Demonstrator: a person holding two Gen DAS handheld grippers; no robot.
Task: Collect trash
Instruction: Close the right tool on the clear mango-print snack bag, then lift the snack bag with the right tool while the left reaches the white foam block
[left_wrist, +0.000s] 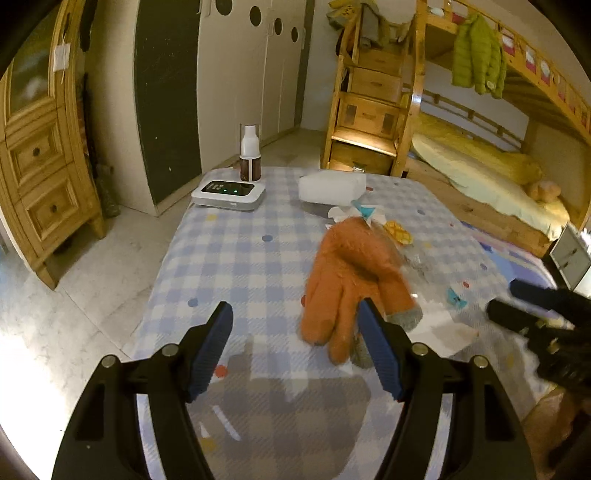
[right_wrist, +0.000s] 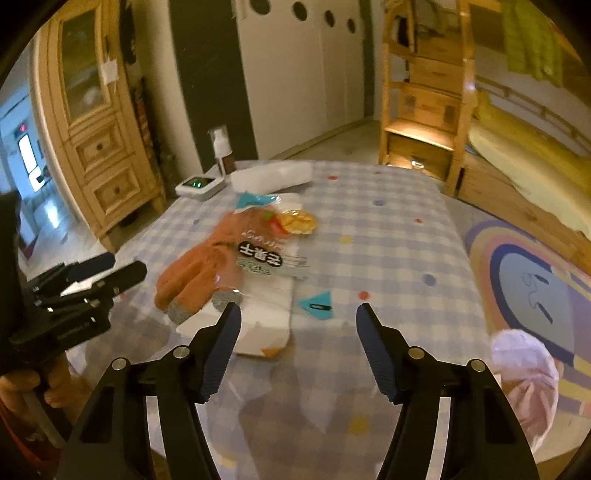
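The table (left_wrist: 236, 258) has a blue-and-white checked cloth with coloured dots; the glove (left_wrist: 347, 280) is orange with grey fingertips.

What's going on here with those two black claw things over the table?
A person holds a claw in each hand above a checked tablecloth, tidying up trash. Both the left claw and the right claw are open and empty. Ahead lie an orange glove, a printed snack wrapper, white paper and a small teal scrap. Nothing has been picked up yet.
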